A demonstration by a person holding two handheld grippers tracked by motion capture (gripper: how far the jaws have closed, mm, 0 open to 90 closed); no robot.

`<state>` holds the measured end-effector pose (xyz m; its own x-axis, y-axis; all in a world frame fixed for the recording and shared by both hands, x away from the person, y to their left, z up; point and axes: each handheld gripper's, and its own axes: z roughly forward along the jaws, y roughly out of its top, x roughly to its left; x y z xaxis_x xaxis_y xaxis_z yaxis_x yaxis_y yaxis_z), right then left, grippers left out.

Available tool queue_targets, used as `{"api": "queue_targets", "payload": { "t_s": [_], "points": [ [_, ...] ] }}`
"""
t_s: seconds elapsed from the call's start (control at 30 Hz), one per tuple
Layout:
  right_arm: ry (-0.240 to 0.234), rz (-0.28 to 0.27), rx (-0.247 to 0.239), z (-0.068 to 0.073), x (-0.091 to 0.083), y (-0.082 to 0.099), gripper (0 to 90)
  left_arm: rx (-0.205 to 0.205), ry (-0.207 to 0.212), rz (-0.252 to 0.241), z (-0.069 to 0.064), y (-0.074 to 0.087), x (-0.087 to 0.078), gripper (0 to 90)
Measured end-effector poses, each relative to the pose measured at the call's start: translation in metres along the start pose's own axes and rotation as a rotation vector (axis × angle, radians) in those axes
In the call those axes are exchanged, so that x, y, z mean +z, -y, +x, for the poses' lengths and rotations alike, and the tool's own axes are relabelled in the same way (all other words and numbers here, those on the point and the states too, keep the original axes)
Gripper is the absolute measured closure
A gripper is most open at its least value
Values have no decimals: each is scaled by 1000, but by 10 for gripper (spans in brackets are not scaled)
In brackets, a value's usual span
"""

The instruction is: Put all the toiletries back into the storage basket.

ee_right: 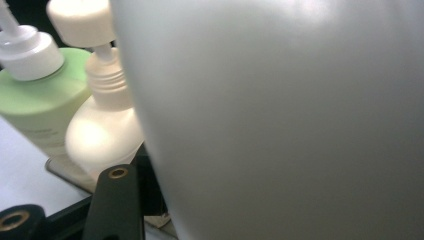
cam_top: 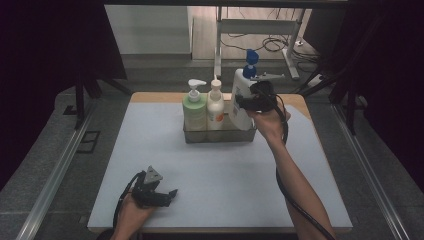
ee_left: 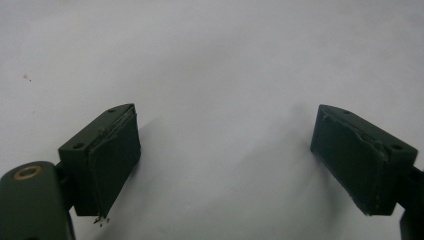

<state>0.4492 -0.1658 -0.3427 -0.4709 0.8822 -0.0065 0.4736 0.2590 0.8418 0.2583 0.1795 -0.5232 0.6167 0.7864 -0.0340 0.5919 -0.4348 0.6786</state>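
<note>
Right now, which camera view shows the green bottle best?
The high view: the green bottle stands whole in the basket, pump on top, at the left of the row. The right gripper view gives only its shoulder and white cap at the left edge. The left gripper view looks at bare table.

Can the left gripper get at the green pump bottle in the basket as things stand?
Probably yes. The left gripper rests open at the table's near edge, bare tabletop ahead; the green pump bottle stands at the basket's left end, away from the right gripper.
</note>
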Motion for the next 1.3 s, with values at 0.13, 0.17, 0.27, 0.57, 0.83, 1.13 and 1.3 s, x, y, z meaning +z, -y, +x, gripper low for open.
{"api": "queue_targets", "payload": {
  "t_s": [0.13, 0.17, 0.27, 0.57, 0.83, 1.13, 1.3],
  "points": [
    [9, -3, 10, -1, 8, -2, 419, -2, 0, -1, 0, 0, 0, 123],
    [13, -5, 14, -1, 11, -2, 419, 1, -1, 0, 0, 0, 0, 123],
    [21, -6, 19, -1, 16, -3, 419, -3, 1, -3, 0, 0, 0, 123],
    [33, -5, 23, 4, 35, 2, 419, -3, 1, -3, 0, 0, 0, 123],
    [42, 9, 18, 9, 49, 15, 419, -4, 1, -4, 0, 0, 0, 123],
    [45, 27, 24, 10, 61, 33, 417, -3, 1, -3, 0, 0, 0, 122],
    [43, 44, 29, 12, 67, 42, 416, -4, 2, -2, 0, 0, 0, 122]
  ]
}}
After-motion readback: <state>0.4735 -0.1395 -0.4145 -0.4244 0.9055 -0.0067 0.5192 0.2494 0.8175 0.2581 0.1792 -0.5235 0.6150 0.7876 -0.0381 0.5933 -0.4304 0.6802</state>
